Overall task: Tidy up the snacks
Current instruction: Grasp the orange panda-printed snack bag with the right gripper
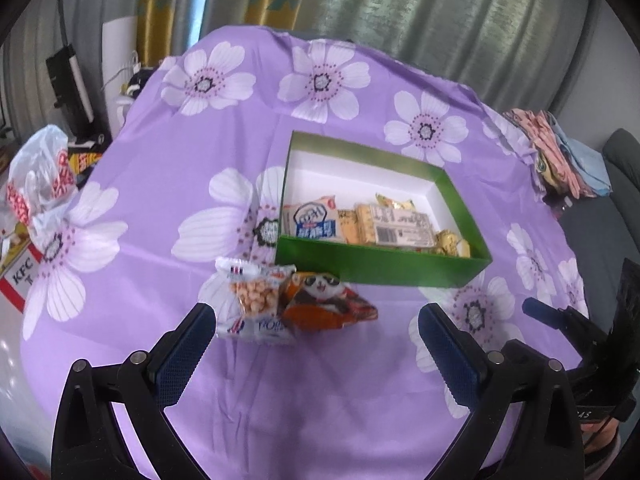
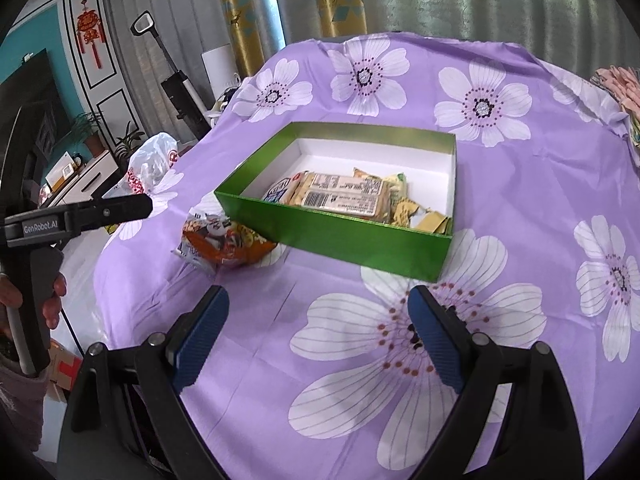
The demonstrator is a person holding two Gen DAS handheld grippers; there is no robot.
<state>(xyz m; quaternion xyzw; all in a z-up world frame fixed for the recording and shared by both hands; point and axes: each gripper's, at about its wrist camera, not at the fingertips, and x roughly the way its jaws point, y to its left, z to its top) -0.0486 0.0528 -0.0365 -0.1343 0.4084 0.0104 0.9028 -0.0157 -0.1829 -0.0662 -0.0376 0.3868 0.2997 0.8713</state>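
Note:
A green box [image 1: 380,266] with a white inside stands on the purple flowered cloth and holds several snack packs [image 1: 396,226]. It also shows in the right wrist view [image 2: 340,236]. Two loose packs lie in front of its left corner: a white peanut pack [image 1: 250,300] and an orange panda pack [image 1: 324,304], the orange one also in the right wrist view [image 2: 224,240]. My left gripper [image 1: 316,328] is open and empty just short of these packs. My right gripper [image 2: 318,312] is open and empty over the cloth in front of the box.
A white and red plastic bag [image 1: 40,176] and a KFC box [image 1: 18,276] sit at the table's left edge. Folded cloths [image 1: 560,152] lie at the far right. The left gripper's body [image 2: 76,216] shows at the left of the right wrist view.

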